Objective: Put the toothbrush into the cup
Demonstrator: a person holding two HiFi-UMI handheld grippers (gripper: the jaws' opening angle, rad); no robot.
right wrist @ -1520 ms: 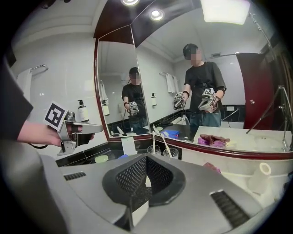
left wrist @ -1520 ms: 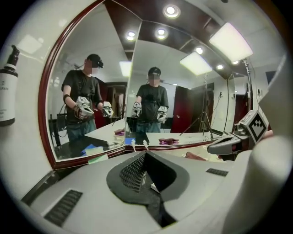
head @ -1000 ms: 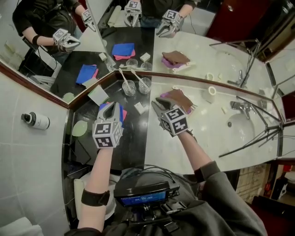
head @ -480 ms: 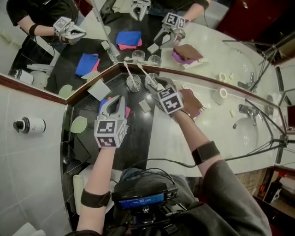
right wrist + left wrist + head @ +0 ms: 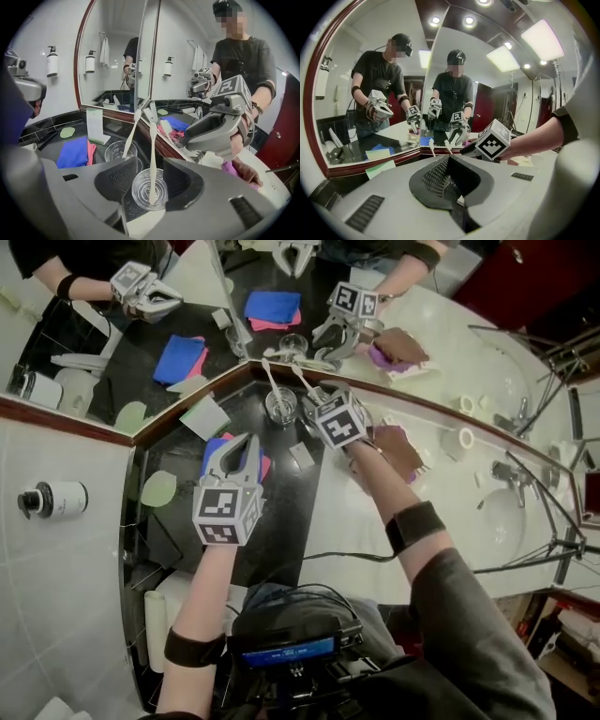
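The left gripper (image 5: 240, 446) is at the lower left of the head view, over the dark tabletop (image 5: 281, 521). Its fingers are closed and hold nothing. It is well apart from the cups, and it will probably do best just waiting there.

Nearer the middle, by the mirror (image 5: 112, 324), stands a second cup (image 5: 120, 151) with a second toothbrush (image 5: 132, 131) in it.

Just right of that is the right gripper (image 5: 319, 407). Its fingers are wide open and have just been opening. The cup (image 5: 149, 190) sits between them, but they do not squeeze it. The toothbrush (image 5: 153, 154) already stands in this cup, leaning up toward the mirror.

To do this step well, the right gripper should likely move slowly. It should keep one finger on each side of the cup and not bump the tall toothbrush.

Only the right gripper view shows the cup between the fingers. In the head view the gripper covers most of it. The left gripper view shows only the brush tops, far away.
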